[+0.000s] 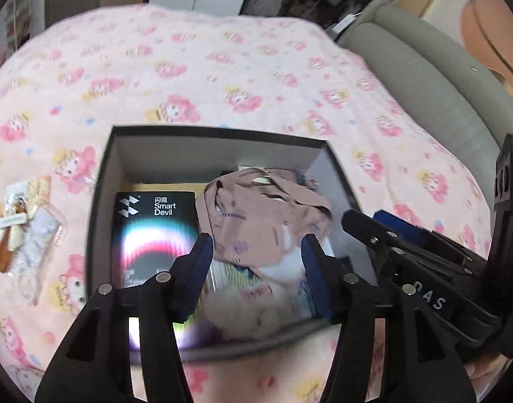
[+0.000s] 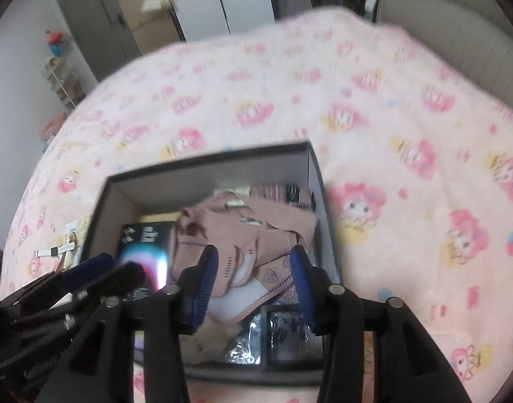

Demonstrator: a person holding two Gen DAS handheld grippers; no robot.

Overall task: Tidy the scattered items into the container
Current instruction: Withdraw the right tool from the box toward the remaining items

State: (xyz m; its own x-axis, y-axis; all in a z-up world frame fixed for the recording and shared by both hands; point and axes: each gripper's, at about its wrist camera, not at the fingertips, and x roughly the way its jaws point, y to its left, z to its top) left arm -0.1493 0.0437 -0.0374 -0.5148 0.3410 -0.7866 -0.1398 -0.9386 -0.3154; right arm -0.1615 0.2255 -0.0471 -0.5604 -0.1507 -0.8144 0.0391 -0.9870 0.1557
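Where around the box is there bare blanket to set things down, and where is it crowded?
Bare blanket lies right of the box and beyond its far wall. Crowded: inside the box, pink garment beside the Smart Devil package; small items cluster left of it.

Soft, even daylight is filling my views; glare is flaring on the glossy black package point(image 1: 155, 235). Motion blur is smearing my right view's bedspread point(image 2: 374, 107), and fisheye bending is darkening every corner.

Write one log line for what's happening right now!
left hand-held gripper: open | right hand-held gripper: open | pink cloth: in box | watch: on bed
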